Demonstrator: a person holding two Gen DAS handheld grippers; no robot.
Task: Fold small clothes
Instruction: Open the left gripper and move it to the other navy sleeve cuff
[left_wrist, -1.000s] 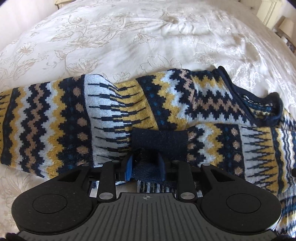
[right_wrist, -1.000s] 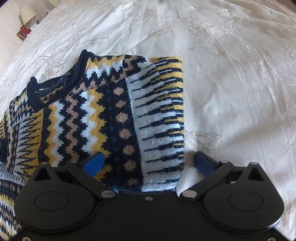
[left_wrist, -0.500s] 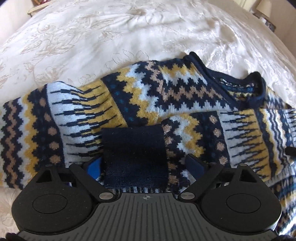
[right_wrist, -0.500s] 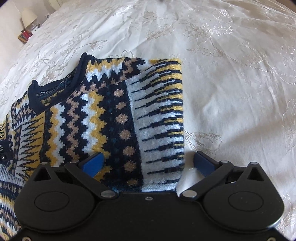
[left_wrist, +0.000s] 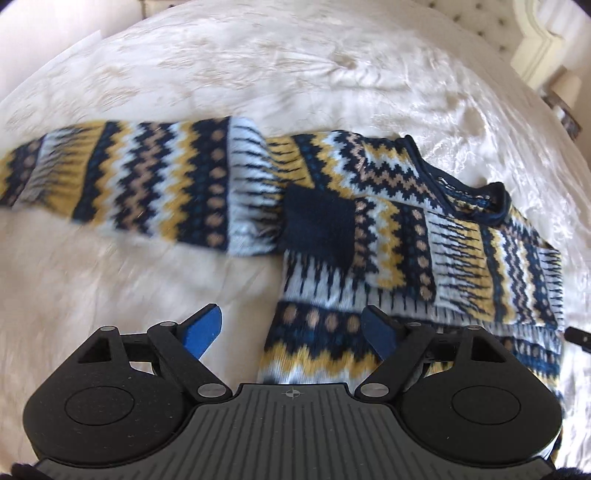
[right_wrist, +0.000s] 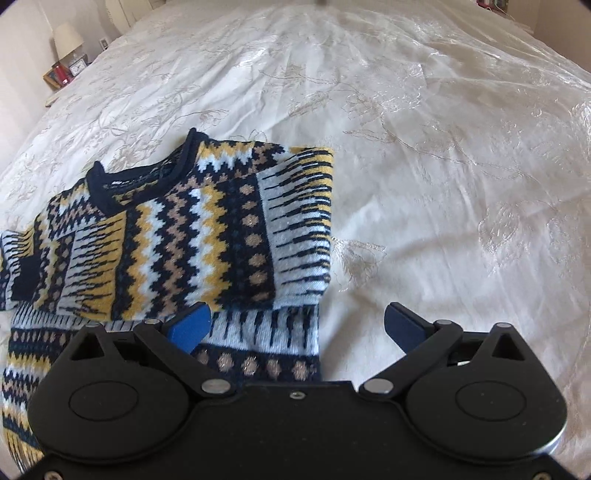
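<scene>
A knit sweater (left_wrist: 406, 236) with navy, yellow and white zigzags lies flat on the bed. One sleeve is folded across the chest, and its navy cuff (left_wrist: 317, 225) rests near the middle. The other sleeve (left_wrist: 147, 184) stretches out to the left. My left gripper (left_wrist: 291, 328) hovers above the sweater's left side edge. Its jaws are closing but stand wide, over cloth and bedspread, and the pads press on nothing. My right gripper (right_wrist: 297, 326) is open above the right edge of the sweater (right_wrist: 207, 229), below the folded shoulder, and holds nothing.
The cream embroidered bedspread (right_wrist: 424, 147) spreads around the sweater on all sides. A lamp (right_wrist: 66, 37) and small items stand on a bedside table at the far left of the right wrist view. A padded headboard (left_wrist: 480, 22) lies beyond the bed.
My left gripper let go of the navy cuff, opened wide, then drew back, up and to the left. The cuff stays on the chest. My right gripper lifted back a little, still open.
</scene>
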